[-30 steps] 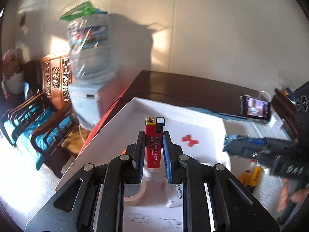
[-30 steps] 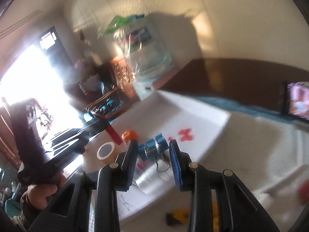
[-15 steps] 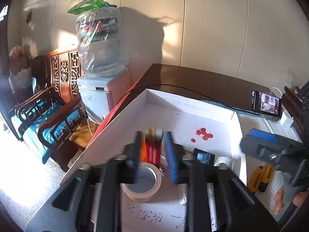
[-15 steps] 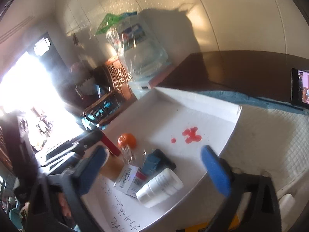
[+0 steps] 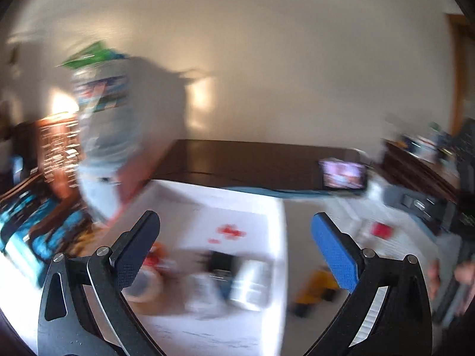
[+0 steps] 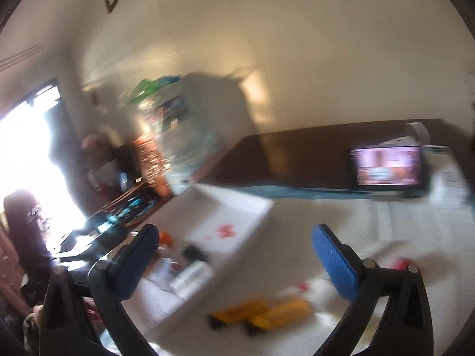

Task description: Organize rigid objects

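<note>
Both views are heavily motion-blurred; fine detail cannot be confirmed.

The left gripper (image 5: 234, 234) has its jaws wide apart, holding nothing. The right gripper (image 6: 234, 246) is likewise spread and empty.

The shallow white rectangular tray (image 5: 280, 237) occupies the lower centre of the left view. Several small rigid items lie bunched at its near end: a silvery-white cylindrical container (image 5: 252, 281), a small black block (image 5: 221, 261) and an orange rounded object (image 5: 156, 252), too smeared to identify further. Outside the tray, at lower centre of the right view, two yellow-and-black bar-shaped objects (image 6: 261, 314) lie on the white quilted cloth (image 6: 341, 222), and a small red item (image 5: 381, 230) sits at the right of the left view.

Risks, as judged:
- A fast descent with spread jaws could strike the tray's raised right wall or scatter the bunched items.
- The yellow bars lie side by side — one finger could nudge the neighbour on approach.
- A lit rectangular screen (image 6: 389, 166) stands propped at upper right, behind the work area; a wide sweep could reach it.

Open room: the far half of the tray floor is bare apart from red marks, and the cloth between tray and screen is largely free.
</note>
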Motion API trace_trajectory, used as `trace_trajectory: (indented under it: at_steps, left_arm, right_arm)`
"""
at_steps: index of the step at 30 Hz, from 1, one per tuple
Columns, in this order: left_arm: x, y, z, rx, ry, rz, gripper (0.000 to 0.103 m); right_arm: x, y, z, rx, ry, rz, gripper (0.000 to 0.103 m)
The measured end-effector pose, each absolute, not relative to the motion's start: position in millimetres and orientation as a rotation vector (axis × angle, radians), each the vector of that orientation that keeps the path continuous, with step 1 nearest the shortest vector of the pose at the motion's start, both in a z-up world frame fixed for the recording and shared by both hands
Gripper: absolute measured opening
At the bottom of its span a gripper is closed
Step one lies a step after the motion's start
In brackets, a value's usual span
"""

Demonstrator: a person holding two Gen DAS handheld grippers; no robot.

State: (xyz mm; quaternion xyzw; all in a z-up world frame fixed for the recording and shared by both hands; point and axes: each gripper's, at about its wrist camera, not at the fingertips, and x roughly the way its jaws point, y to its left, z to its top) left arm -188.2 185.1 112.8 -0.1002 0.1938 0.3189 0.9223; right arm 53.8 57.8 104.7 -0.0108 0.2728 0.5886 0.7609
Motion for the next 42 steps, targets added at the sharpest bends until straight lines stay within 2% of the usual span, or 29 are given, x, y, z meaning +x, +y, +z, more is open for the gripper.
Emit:
trace_trajectory:
  at_steps: [3,7,11,20,25,42]
  left_arm:
    - [-157,145,102,-0.143,0.469,0.448,0.103]
    - [-108,80,67,-0.031,0.625,0.144,0.103]
    - [-67,33,30,0.069,0.749,-0.008,0.103]
    - [-23,39,4,-0.001,0.957,-0.064,0.103]
    - [-24,40,4,-0.001,0.960,-0.047,0.103]
    - [-23,36,3,-0.001,0.960,-0.046,0.103]
  right_arm:
    - [85,21,91,-0.053,0.657,1.071,0.103]
    - [133,-23,46,-0.074,0.809,0.833,0.103]
    - [150,-29,17,-0.147,0.890,0.726,0.103]
    - [150,-14,3,-0.248,0.883,0.662,0.103]
    - [148,-3,0,-0.326,0.879,0.622,0.103]
    - [149,-4,0,-0.324,0.880,0.627,0.103]
